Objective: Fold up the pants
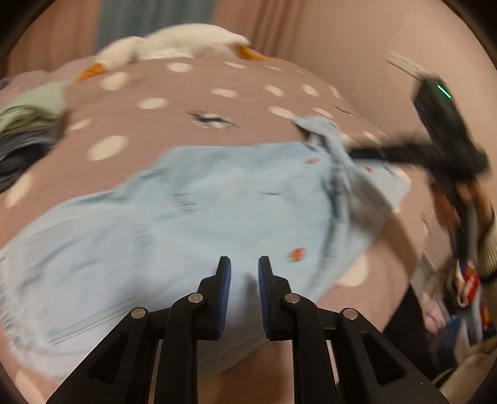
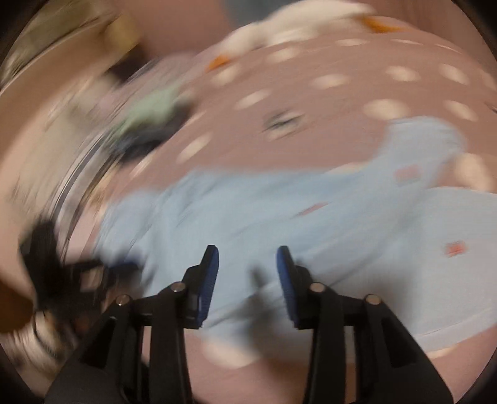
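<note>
The bed [image 1: 192, 102] carries a mauve cover with pale dots. A white plush goose [image 1: 174, 43] lies at its far edge, at 12 o'clock in the left wrist view. A stack of folded clothes [image 1: 28, 124] sits at 9 o'clock. Pink curtains [image 1: 270, 25] and a plain wall back the room.

The pants [image 1: 192, 211], light blue with small red marks, lie flat on the bed. In the left wrist view their long axis runs from 8 o'clock to 2 o'clock, with a bunched end at 2 o'clock. Both views are motion-blurred.

Left gripper [image 1: 244, 264]: jaws slightly apart above the pants, nothing between them. Right gripper [image 2: 247, 254]: jaws moderately apart above the pants, holding nothing.
</note>
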Available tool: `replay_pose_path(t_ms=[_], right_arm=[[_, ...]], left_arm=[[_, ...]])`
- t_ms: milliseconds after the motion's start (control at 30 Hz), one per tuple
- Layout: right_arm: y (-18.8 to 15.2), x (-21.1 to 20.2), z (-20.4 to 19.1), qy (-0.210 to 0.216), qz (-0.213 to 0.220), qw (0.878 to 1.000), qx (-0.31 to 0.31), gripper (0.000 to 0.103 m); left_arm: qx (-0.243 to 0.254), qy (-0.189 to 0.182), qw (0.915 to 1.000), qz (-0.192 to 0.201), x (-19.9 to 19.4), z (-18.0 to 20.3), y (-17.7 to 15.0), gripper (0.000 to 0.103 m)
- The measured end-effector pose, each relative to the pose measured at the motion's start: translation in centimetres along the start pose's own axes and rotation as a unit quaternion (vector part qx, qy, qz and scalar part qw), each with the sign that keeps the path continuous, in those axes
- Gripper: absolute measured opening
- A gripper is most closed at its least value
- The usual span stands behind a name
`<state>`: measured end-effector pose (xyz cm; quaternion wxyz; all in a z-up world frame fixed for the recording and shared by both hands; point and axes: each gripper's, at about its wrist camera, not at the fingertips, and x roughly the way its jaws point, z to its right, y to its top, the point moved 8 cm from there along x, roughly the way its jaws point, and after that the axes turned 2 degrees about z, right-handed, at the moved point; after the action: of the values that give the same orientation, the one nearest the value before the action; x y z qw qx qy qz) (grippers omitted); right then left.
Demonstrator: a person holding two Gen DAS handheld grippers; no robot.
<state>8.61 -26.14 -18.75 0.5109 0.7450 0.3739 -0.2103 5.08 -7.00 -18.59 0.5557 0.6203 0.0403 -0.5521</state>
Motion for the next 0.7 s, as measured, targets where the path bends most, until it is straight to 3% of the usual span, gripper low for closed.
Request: replay_pose_path(t_ms=[67, 100, 233, 400, 433, 500, 533, 567, 600, 700], right_arm=[[3.2, 0.0, 4.0, -0.072, 0.009, 0.997, 0.033, 0.049], [4.4, 0.3, 5.3, -0.091, 0.008, 0.995, 0.046, 0.050], [7.9, 3.4, 7.9, -0.122, -0.018, 0.988, 0.089, 0.051], [9.2, 7.4, 9.7, -0.213, -0.064, 0.973, 0.065, 0.052], [9.2, 8.0, 10.2, -0.232, -0.070, 0.969, 0.056, 0.048], [8.4, 8.0, 10.9, -0.240, -0.083, 0.966, 0.049, 0.016], [8.1, 7.8, 11.0, -0.235, -0.082, 0.967, 0.045, 0.011], [8.1, 7.2, 11.1, -0.231, -0.072, 0.969, 0.045, 0.010], [7.9, 6.5, 11.3, -0.228, -0.060, 0.971, 0.047, 0.010], [7.4, 2.6, 11.7, -0.197, -0.001, 0.977, 0.083, 0.009]], left_arm=[[0.015, -0.025, 0.9996, -0.008, 1.2, 2.2, 0.7, 0.033], [0.023, -0.035, 0.9991, -0.009, 1.6, 3.2, 1.0, 0.034], [0.058, -0.064, 0.9960, -0.023, 3.4, 6.7, 1.8, 0.034], [0.093, -0.038, 0.9938, -0.048, 5.2, 8.3, 0.9, 0.034], [0.096, -0.032, 0.9933, -0.056, 5.4, 8.3, 0.4, 0.034], [0.103, -0.028, 0.9928, -0.055, 5.4, 8.5, -0.2, 0.033], [0.105, -0.026, 0.9927, -0.053, 5.3, 8.6, -0.4, 0.028], [0.107, -0.023, 0.9927, -0.052, 5.3, 8.5, -0.5, 0.017], [0.106, -0.021, 0.9927, -0.053, 5.3, 8.5, -0.5, 0.012], [0.098, -0.021, 0.9936, -0.052, 5.2, 8.2, -0.4, 0.008]])
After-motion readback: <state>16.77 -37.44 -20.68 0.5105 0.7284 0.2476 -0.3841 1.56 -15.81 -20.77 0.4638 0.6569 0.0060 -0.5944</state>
